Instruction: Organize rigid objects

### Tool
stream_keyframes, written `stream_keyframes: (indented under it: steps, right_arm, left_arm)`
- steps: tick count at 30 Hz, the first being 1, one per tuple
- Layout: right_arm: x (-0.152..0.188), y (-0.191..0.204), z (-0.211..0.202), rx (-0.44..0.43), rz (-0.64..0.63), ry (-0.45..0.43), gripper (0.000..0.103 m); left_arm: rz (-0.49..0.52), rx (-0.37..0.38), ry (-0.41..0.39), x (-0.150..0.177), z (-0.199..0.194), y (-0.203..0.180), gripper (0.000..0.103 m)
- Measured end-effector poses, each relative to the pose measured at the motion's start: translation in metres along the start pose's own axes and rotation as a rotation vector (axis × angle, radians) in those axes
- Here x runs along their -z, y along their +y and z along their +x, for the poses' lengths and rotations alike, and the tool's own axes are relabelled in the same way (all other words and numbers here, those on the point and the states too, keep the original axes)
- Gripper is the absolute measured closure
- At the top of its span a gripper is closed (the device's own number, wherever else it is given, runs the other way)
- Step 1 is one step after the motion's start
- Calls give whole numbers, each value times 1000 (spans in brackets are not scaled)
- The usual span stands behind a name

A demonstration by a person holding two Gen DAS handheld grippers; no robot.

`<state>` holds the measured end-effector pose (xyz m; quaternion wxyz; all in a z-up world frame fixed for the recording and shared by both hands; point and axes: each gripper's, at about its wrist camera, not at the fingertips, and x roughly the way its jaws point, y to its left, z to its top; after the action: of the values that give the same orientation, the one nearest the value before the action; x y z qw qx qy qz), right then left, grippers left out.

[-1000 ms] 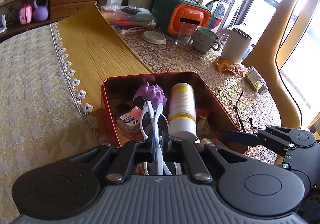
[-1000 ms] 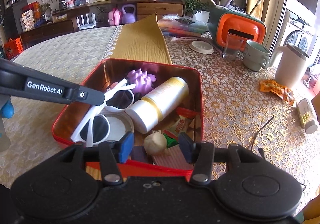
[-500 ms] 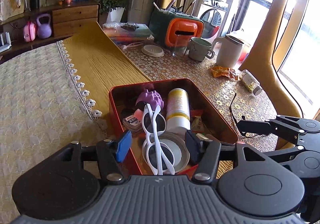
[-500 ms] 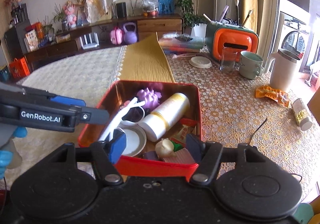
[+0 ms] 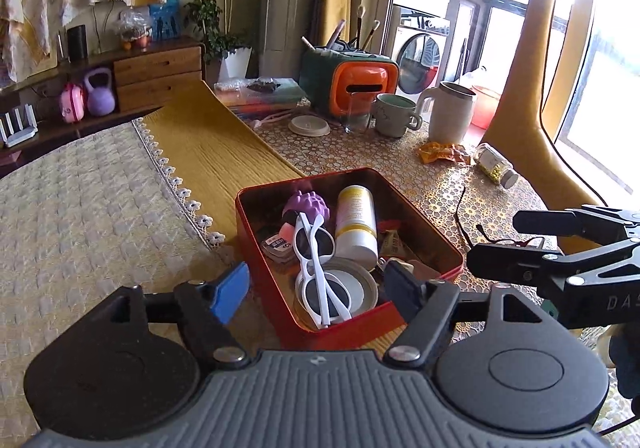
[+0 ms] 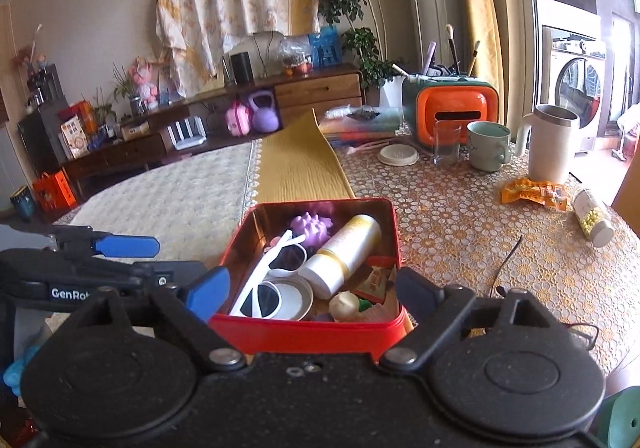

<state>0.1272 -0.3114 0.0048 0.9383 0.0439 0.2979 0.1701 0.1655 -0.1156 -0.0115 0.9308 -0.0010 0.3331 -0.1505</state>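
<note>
Your left gripper hangs over the near left corner of the red tin, fingers apart and holding nothing; they have just been opening, and nothing sits between them but the tin below. The white sunglasses lie folded in the tin on a round lid, beside the yellow-white bottle and the purple spiky ball. So the drop looks done, and you are between items. To the right, your right gripper also hangs over the tin's near edge, fingers wide and empty, likewise just opened. I judge the next pick is the dark glasses lying on the lace cloth just right of the tin, or the pill bottle further off; the thin frames call for a low, careful pinch. The table wears a cream quilt on the left, a yellow runner in the middle, lace to the right, with mugs and an orange box behind, in a sunlit living room.
</note>
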Motion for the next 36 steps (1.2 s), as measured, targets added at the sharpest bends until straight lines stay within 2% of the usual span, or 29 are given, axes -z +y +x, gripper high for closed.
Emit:
stream_keyframes:
  steps: [5, 8, 10, 14, 20, 22, 33, 36]
  right_arm:
    - [5, 0, -14, -4, 11, -54, 1]
    - [6, -1, -21, -13, 19, -77, 0]
    - [8, 0, -24, -20, 27, -83, 0]
    - [10, 0, -25, -19, 36, -87, 0]
    - [15, 2, -29, -16, 33, -90, 0]
    - [16, 2, -31, -18, 43, -94, 0]
    - [19, 1, -37, -31, 77, -106, 0]
    - [20, 0, -38, -31, 85, -109, 0]
  left_arm:
    - [-13, 14, -3, 6, -10, -2, 25]
    - [-20, 22, -5, 8, -15, -2, 25]
    - [-27, 32, -8, 9, -19, -2, 19]
    - [-37, 37, -25, 11, -26, -3, 19]
    - [-12, 27, -52, 13, -35, -10, 10]
    - [-7, 24, -61, 14, -37, -12, 3]
    - [1, 49, -87, 17, -47, -19, 2]
    - [16, 32, -106, 17, -52, -22, 2]
